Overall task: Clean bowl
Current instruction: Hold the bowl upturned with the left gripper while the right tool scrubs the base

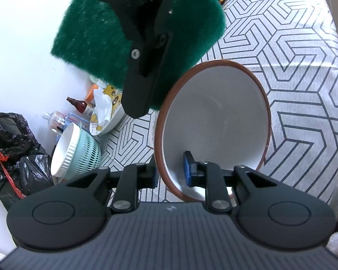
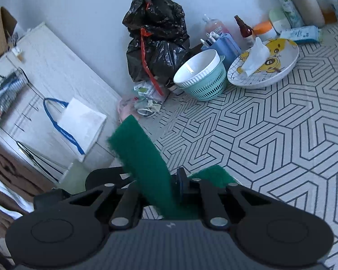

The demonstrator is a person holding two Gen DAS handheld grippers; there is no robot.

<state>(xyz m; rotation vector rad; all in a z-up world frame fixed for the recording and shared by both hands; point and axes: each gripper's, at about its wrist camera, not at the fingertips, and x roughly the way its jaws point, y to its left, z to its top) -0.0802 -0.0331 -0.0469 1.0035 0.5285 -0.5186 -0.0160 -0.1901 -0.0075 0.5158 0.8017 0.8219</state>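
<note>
— So, what do we hold on the left?
— Our left gripper (image 1: 171, 174) pinches the bowl (image 1: 214, 121) by its rim at six o'clock, tipped on edge.
— And right?
— Our right gripper (image 2: 160, 191) clamps the green pad (image 2: 144, 164), hanging at eleven o'clock of the bowl.

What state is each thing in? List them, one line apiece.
Bowl: tilted on edge, rim clamped, inside looks empty.
Left gripper: shut on the bowl's rim.
Scouring pad: folded, held above the bowl.
Right gripper: shut on the scouring pad.
Cartoon plate: flat on the table, crumpled tissue on it.
Bin bag: tied shut.
</note>
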